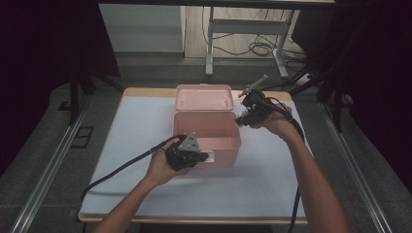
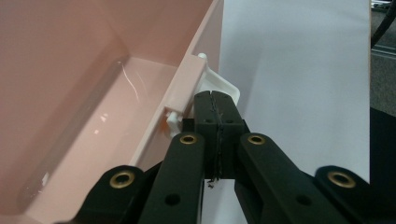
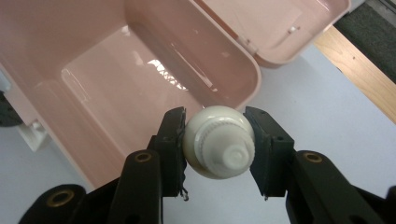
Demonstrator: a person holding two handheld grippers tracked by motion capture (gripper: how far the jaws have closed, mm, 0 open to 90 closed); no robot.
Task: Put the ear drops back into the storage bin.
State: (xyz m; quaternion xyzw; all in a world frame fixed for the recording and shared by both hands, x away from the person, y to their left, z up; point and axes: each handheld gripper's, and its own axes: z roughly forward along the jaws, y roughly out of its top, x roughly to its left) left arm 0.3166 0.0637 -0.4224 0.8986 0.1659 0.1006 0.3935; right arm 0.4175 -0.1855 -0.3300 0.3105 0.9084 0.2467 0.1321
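Note:
A pink plastic box point(image 1: 228, 145) stands open mid-table, its lid point(image 1: 204, 97) folded back behind it. My left gripper point(image 1: 204, 158) is shut at the box's front wall, jaws pressed together, tips point(image 2: 215, 100) against the white latch point(image 2: 226, 86). Beyond the box's right rear corner, my right gripper point(image 1: 240, 119) hovers shut on a small white bottle point(image 3: 219, 142), whose ribbed cap faces the camera. In the right gripper view the box's bare inside point(image 3: 116, 70) lies below and beyond the bottle. The left gripper view looks along the pink wall point(image 2: 70, 70).
A white sheet point(image 1: 145, 136) covers the wooden table point(image 1: 145, 91). Bare sheet lies left, right and in front of the box. Beyond the table are a desk's metal legs point(image 1: 210, 48) and floor cables point(image 1: 262, 48). Dark curtains flank both sides.

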